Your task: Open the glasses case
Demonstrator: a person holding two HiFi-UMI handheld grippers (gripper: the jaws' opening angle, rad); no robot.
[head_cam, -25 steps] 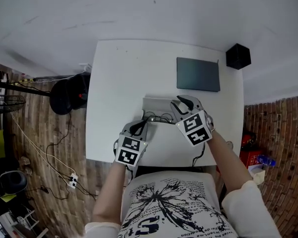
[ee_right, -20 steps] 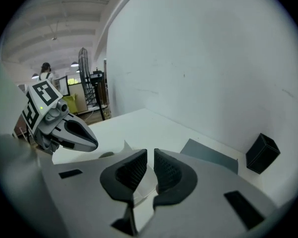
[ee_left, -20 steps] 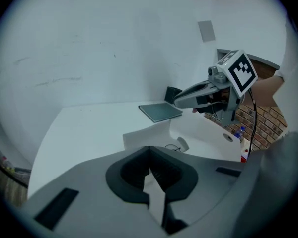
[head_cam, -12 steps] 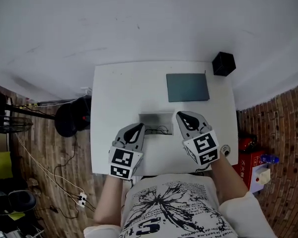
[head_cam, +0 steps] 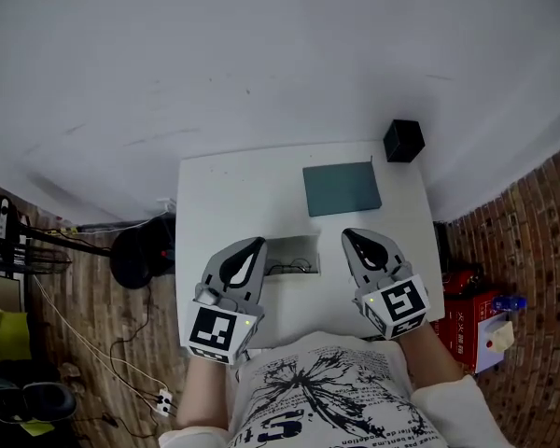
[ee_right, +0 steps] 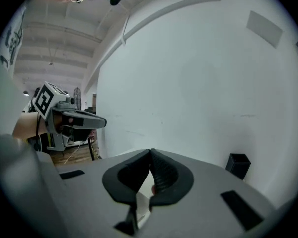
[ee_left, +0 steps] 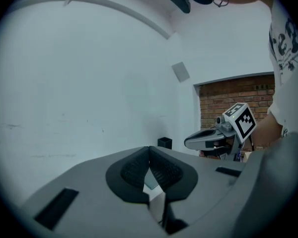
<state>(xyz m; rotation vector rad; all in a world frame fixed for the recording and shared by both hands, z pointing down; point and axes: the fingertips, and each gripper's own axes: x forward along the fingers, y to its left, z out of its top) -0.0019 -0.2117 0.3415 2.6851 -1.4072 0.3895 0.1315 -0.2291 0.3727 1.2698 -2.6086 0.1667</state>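
Observation:
The grey glasses case (head_cam: 293, 249) lies on the white table (head_cam: 224, 194) in the head view, its top standing open and dark glasses showing inside. My left gripper (head_cam: 246, 251) hangs above the table's near edge, left of the case and apart from it, shut with nothing between its pads (ee_left: 149, 150). My right gripper (head_cam: 356, 242) hangs to the right of the case, also apart from it and shut with nothing held (ee_right: 151, 153). Each gripper view looks level at the white wall and catches the other gripper: the right one (ee_left: 213, 138), the left one (ee_right: 74, 120).
A dark teal flat pad (head_cam: 341, 188) lies at the table's far right. A black cube-shaped box (head_cam: 403, 141) stands on the far right corner. Brick-pattern floor, cables and a black round object (head_cam: 140, 255) lie left of the table; red items (head_cam: 462, 320) sit to the right.
Both grippers have lifted off the case and risen toward the camera, drawing apart to either side. The right jaws closed. The case stays on the table with its top up.

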